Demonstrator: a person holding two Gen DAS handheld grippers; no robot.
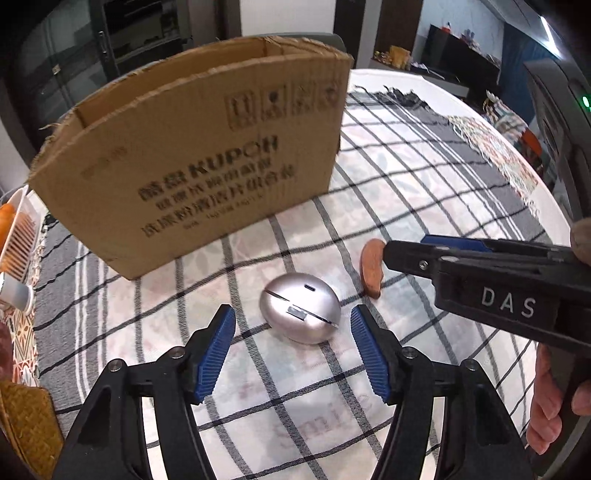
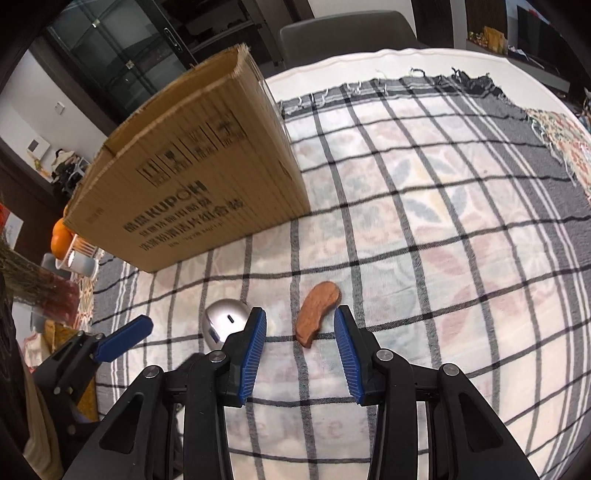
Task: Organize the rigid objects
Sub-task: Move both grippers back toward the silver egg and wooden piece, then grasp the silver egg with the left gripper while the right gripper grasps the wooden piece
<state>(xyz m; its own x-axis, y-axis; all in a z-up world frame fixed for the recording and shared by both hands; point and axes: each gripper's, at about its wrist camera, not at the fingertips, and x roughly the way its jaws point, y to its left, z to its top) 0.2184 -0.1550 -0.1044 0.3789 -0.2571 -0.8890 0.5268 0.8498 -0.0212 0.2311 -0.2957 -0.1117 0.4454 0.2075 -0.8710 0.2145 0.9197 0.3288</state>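
Observation:
A silver egg-shaped case [image 1: 300, 307] lies on the checked cloth, just ahead of my left gripper [image 1: 293, 314], whose blue pads stand apart on either side of it without touching. To its right lies a reddish-brown curved wooden piece [image 1: 372, 266]. In the right wrist view that wooden piece [image 2: 317, 312] sits between and slightly beyond the open jaws of my right gripper [image 2: 300, 318]; nothing is gripped. The silver case [image 2: 225, 321] shows partly behind the right gripper's left finger. An open cardboard box [image 1: 192, 162] stands behind both objects.
The checked cloth [image 2: 424, 229] covers a round white table. A white basket with oranges [image 1: 14, 236] and a white cup [image 1: 16, 295] stand at the left edge, beside a woven mat [image 1: 26, 424]. A grey chair [image 2: 343, 33] stands beyond the table.

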